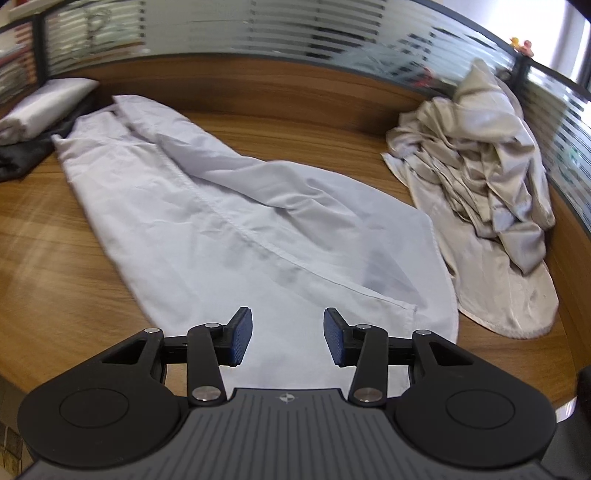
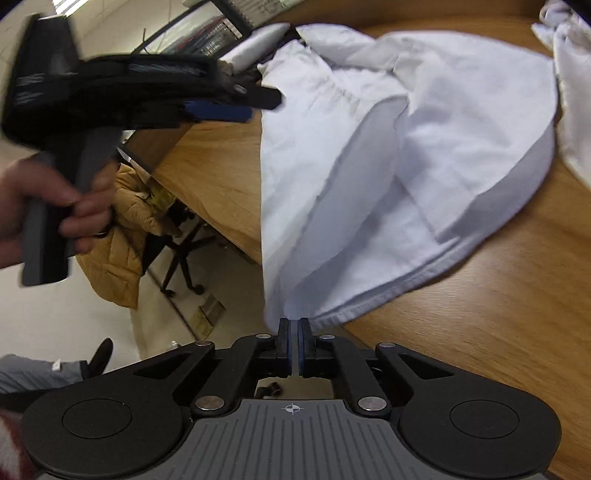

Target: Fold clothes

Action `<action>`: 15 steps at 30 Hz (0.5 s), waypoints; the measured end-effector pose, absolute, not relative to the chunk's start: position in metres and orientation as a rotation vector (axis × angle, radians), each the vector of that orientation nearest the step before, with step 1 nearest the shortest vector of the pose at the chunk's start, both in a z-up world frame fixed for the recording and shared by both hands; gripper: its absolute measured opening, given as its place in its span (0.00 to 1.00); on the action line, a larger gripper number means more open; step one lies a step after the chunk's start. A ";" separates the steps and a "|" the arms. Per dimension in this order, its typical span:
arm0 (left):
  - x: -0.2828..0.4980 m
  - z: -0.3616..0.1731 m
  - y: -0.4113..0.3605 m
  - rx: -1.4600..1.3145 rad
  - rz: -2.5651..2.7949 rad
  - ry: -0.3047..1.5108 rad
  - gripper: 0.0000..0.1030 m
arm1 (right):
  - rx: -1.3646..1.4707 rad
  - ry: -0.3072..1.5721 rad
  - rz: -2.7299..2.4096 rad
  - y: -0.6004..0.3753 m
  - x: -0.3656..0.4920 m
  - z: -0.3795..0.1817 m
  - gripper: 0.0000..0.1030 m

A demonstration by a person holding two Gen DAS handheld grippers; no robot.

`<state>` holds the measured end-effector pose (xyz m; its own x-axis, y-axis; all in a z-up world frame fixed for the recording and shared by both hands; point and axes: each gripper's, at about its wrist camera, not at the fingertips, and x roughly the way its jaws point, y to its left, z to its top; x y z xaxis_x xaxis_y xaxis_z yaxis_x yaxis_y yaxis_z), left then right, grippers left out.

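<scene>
A white garment (image 1: 229, 229) lies spread lengthwise on the wooden table (image 1: 55, 258), wrinkled, with a seam running down it. My left gripper (image 1: 288, 336) hovers open over the garment's near end, with nothing between its blue pads (image 1: 242, 336). In the right wrist view the same garment (image 2: 424, 147) lies partly folded, and one corner is drawn toward the table edge. My right gripper (image 2: 293, 332) is shut on that corner, a thin strip of cloth showing between the pads. A hand (image 2: 74, 206) holds the blurred left gripper (image 2: 251, 107) at upper left.
A crumpled beige cloth pile (image 1: 487, 177) sits at the right against the striped glass partition (image 1: 258, 29). A folded white cloth (image 1: 40, 107) on a black cloth (image 1: 18, 158) lies far left. Beyond the table edge stands a chair with a yellow jacket (image 2: 122, 229).
</scene>
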<state>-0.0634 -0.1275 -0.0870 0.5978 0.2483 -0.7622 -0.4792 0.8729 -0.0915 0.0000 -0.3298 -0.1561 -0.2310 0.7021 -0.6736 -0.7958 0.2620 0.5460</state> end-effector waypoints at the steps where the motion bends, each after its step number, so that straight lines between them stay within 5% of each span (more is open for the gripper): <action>1: -0.058 -0.091 -0.128 -0.292 0.410 0.831 0.47 | -0.112 1.132 1.384 -0.336 0.001 -0.150 0.13; 2: -0.053 -0.095 -0.130 -0.283 0.390 0.834 0.47 | -0.115 1.117 1.374 -0.342 0.002 -0.144 0.20; 15: -0.007 -0.150 -0.153 -0.247 -0.025 0.963 0.47 | -0.047 1.024 0.999 -0.377 0.056 -0.089 0.26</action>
<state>-0.0065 -0.1527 -0.1502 0.5734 -0.1307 -0.8088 -0.0880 0.9717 -0.2194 0.0558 -0.3771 -0.0888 0.1398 0.6708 -0.7283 -0.7114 0.5797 0.3974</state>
